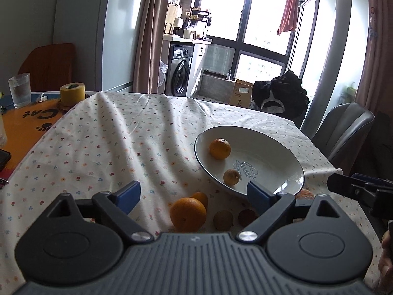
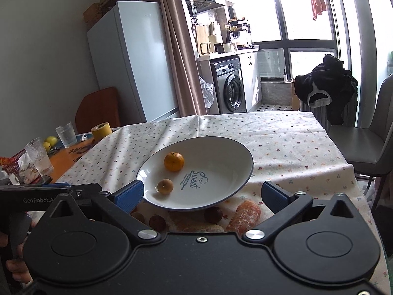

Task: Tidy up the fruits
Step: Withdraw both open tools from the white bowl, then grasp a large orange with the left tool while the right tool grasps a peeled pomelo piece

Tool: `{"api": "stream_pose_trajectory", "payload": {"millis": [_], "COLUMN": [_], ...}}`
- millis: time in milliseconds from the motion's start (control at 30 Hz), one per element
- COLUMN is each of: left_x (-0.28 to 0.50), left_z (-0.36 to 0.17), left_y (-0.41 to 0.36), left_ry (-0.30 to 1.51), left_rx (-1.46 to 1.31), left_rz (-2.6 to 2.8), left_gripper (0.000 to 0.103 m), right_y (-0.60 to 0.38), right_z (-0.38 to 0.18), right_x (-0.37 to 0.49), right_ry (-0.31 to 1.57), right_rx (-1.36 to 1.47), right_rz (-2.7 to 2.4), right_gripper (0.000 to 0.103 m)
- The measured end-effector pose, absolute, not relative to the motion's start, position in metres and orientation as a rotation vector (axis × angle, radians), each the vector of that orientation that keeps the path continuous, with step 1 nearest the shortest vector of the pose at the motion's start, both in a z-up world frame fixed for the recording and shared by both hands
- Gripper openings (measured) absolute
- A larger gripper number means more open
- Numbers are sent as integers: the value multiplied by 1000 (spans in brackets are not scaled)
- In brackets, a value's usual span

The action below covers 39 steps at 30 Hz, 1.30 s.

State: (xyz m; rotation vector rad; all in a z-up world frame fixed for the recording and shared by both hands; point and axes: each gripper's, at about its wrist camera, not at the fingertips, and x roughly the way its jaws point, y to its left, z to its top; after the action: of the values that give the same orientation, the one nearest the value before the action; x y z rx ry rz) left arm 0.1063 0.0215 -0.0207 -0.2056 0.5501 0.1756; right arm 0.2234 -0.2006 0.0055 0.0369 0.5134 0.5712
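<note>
desk (image 2: 282, 132) is covered with a floral cloth (image 1: 103, 142). white plate (image 2: 221, 191) marked "sweet" is seen near the desk's front edge; an orange mandarin (image 2: 174, 161) and a smaller brownish fruit (image 2: 164, 186) are held in it, apart from each other. loose fruit is scattered on the cloth just in front of the plate: a large orange (image 1: 188, 214) with a second orange (image 1: 201, 198) touching behind it, a brown kiwi-like fruit (image 1: 223, 219), a reddish round fruit (image 1: 247, 217), peeled citrus segments (image 2: 244, 214). left gripper (image 1: 194, 195) is held wide open, empty, over the oranges. right gripper (image 2: 201, 195) is likewise spread wide, nothing gripped, above the segments.
</note>
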Motion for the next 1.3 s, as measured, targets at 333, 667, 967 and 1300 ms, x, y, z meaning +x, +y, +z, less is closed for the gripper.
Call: {"api": "stream_pose_trajectory", "payload": {"millis": [333, 667, 967, 1300], "left_x": [92, 86, 91, 99], "left_z": [-22, -29, -38, -49], "left_y": [24, 24, 21, 30], "left_ry": [563, 580, 597, 618], "left_rx": [-181, -151, -134, -168], "left_rz": [175, 160, 126, 129], "left_gripper": [92, 91, 86, 68], "right_y": [-215, -218, -212, -211], "right_z": [3, -8, -20, -31], "right_x": [214, 206, 206, 218], "right_ry": [547, 588, 622, 643], "right_rx": [12, -1, -20, -9], "right_rz": [557, 570, 577, 537], "right_gripper": [103, 102, 85, 72]}}
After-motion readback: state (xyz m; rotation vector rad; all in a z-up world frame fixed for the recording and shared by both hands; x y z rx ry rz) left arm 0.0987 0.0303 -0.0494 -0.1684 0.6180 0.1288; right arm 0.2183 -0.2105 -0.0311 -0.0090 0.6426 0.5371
